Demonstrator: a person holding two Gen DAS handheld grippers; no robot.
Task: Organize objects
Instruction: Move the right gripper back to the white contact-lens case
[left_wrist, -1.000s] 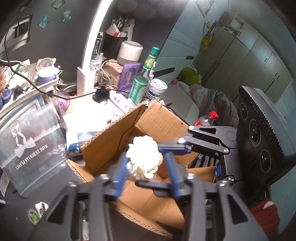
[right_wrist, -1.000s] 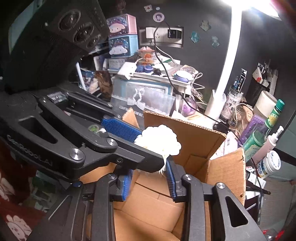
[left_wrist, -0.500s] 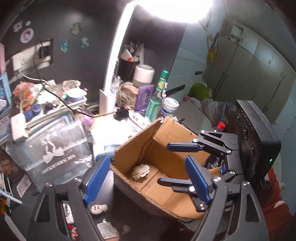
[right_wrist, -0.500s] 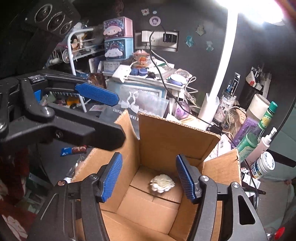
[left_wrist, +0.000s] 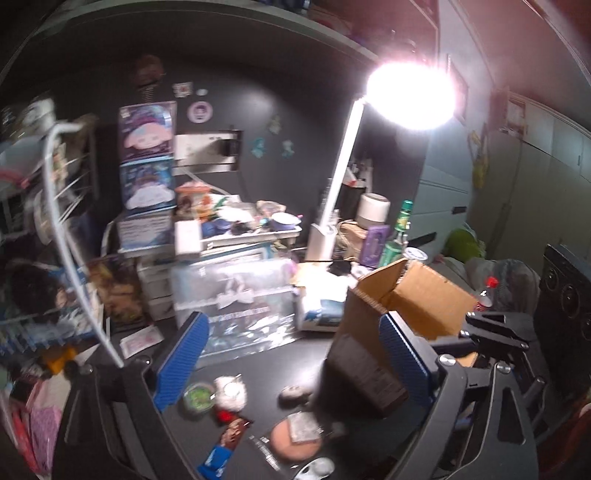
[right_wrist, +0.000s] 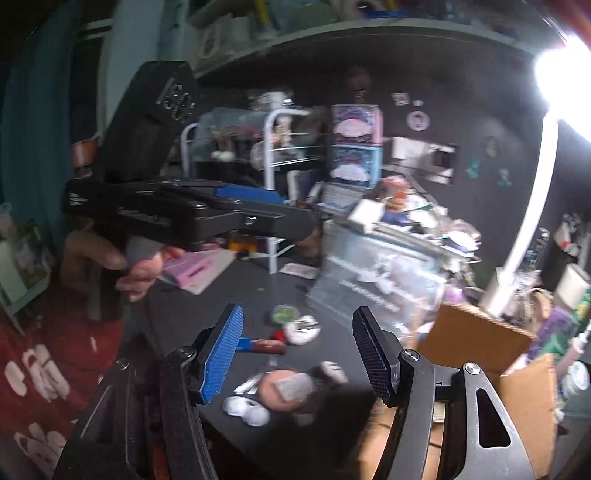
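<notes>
An open cardboard box (left_wrist: 410, 295) stands on the dark desk; it also shows at the right in the right wrist view (right_wrist: 476, 336). Its inside is hidden. Small loose items lie on the desk in front: a white fluffy ball (left_wrist: 231, 391), a green round tin (left_wrist: 199, 397), a pink round compact (left_wrist: 295, 439) (right_wrist: 284, 386), a snack bar (left_wrist: 227, 439) (right_wrist: 264, 345). My left gripper (left_wrist: 291, 360) is open and empty above these items. My right gripper (right_wrist: 295, 354) is open and empty above them too. The left gripper body (right_wrist: 192, 214) shows in the right wrist view.
A clear plastic bag with a bow (left_wrist: 243, 299) leans behind the items. A white desk lamp (left_wrist: 340, 173) shines brightly. Bottles and jars (left_wrist: 397, 236) stand behind the box. A wire rack (left_wrist: 55, 229) and stacked tins (left_wrist: 147, 162) stand at the left.
Both grippers opened and let the white flower drop into the box. They then drew back and swung left, away from the box, over the small items on the desk.
</notes>
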